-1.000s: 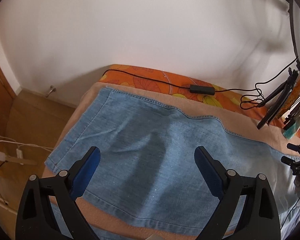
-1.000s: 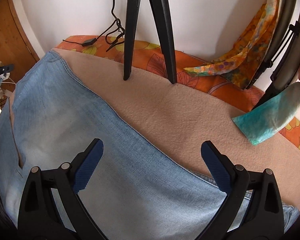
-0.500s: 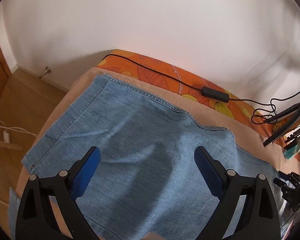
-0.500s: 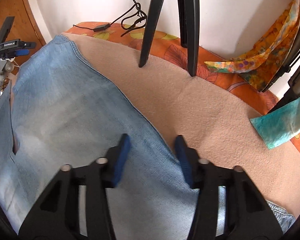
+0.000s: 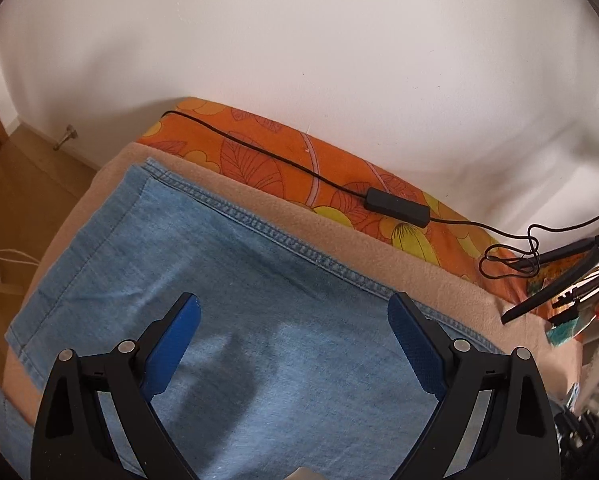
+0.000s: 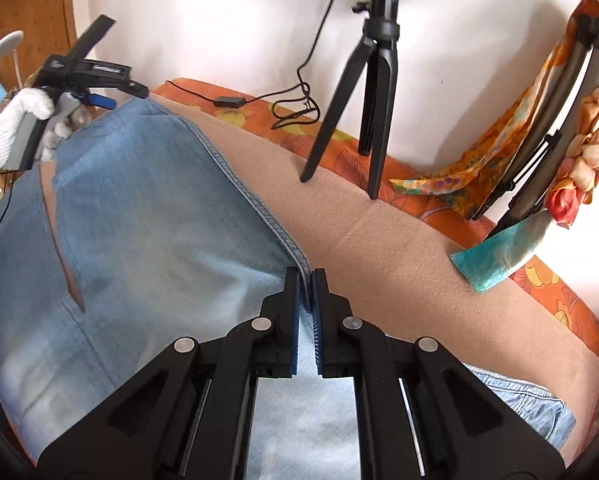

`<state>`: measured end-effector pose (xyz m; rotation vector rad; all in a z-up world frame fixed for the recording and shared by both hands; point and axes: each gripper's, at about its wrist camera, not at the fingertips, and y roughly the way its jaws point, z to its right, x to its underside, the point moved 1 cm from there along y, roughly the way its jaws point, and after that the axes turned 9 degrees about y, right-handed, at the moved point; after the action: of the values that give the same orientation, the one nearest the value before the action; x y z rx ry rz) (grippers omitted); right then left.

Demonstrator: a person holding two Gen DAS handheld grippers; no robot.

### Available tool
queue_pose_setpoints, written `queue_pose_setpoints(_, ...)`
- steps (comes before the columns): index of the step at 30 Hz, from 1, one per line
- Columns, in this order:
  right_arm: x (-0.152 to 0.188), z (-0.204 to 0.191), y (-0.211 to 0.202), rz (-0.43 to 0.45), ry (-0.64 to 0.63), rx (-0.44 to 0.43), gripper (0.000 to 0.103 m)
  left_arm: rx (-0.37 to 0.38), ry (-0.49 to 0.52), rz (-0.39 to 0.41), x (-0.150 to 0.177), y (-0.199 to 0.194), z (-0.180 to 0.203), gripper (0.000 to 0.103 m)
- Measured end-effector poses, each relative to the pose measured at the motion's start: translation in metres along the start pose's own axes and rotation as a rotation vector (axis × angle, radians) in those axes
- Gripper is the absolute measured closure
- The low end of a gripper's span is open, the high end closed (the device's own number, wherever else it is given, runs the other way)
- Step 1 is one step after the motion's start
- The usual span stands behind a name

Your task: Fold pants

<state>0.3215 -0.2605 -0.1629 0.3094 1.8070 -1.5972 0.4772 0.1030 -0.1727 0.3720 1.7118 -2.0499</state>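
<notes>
Light blue jeans [image 5: 227,280] lie flat on a beige blanket [image 5: 339,248]. In the left wrist view my left gripper [image 5: 293,322] is open and empty, hovering above the leg end near the hem. In the right wrist view the jeans [image 6: 147,220] spread to the left, and my right gripper [image 6: 306,280] is shut on the jeans' far seam edge. The left gripper [image 6: 87,76], held by a white-gloved hand, shows at the far left of that view above the leg end.
A black tripod [image 6: 363,92] stands on the blanket near the wall. A black cable with an inline box [image 5: 395,202] runs over the orange flowered sheet [image 5: 259,160]. A teal cloth [image 6: 499,248] and colourful scarves [image 6: 495,140] lie right. Wooden floor [image 5: 23,184] lies left.
My right gripper has closed from wide open onto the jeans' seam edge. My left gripper has stayed open and moved toward the hem end of the leg.
</notes>
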Motion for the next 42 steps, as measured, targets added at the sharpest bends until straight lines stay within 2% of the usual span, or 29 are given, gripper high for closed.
queue_pose_setpoints(3, 0.011, -0.019, -0.021, 0.023, -0.037, -0.017, 0.097, 0.029, -0.044, -0.032, 0.002, 0.009, 0.004, 0.009)
queue_pose_setpoints(8, 0.037, -0.052, -0.040, 0.020, -0.109, -0.040, 0.097, 0.020, -0.063, -0.062, 0.002, 0.019, 0.013, 0.009)
queue_pose_setpoints(12, 0.055, -0.066, -0.050, -0.003, -0.125, -0.078, 0.097, -0.002, -0.079, -0.101, 0.002, 0.032, 0.016, 0.009)
queue_pose_setpoints(17, 0.073, -0.078, -0.060, -0.021, -0.163, -0.101, 0.098, -0.082, -0.079, -0.125, 0.009, 0.047, 0.013, 0.009)
queue_pose_setpoints(18, 0.075, -0.079, -0.061, -0.022, -0.164, -0.103, 0.098, -0.085, -0.082, -0.120, 0.012, 0.049, 0.012, 0.012)
queue_pose_setpoints(20, 0.080, -0.080, -0.062, -0.027, -0.157, -0.109, 0.098, -0.116, -0.063, -0.084, 0.015, 0.047, 0.011, 0.035)
queue_pose_setpoints(22, 0.082, -0.080, -0.062, -0.028, -0.152, -0.108, 0.098, -0.123, -0.045, -0.067, 0.018, 0.044, 0.009, 0.047)
queue_pose_setpoints(23, 0.083, -0.080, -0.063, -0.028, -0.151, -0.106, 0.098, -0.110, -0.051, -0.055, 0.021, 0.037, 0.003, 0.062)
queue_pose_setpoints(25, 0.083, -0.081, -0.064, -0.024, -0.149, -0.101, 0.098, -0.059, -0.079, -0.032, 0.025, 0.030, -0.007, 0.084)
queue_pose_setpoints(26, 0.082, -0.080, -0.065, -0.022, -0.146, -0.097, 0.098, -0.033, -0.105, -0.016, 0.026, 0.026, -0.014, 0.090)
queue_pose_setpoints(29, 0.079, -0.078, -0.069, -0.010, -0.128, -0.081, 0.098, 0.035, -0.150, 0.053, 0.031, 0.009, -0.028, 0.094)
queue_pose_setpoints(35, 0.066, -0.077, -0.085, 0.042, -0.099, -0.016, 0.099, 0.059, -0.124, 0.145, 0.036, -0.036, -0.033, 0.096)
queue_pose_setpoints(42, 0.062, -0.087, -0.126, 0.094, -0.097, 0.005, 0.099, 0.096, -0.102, 0.230, 0.057, -0.095, -0.047, 0.097)
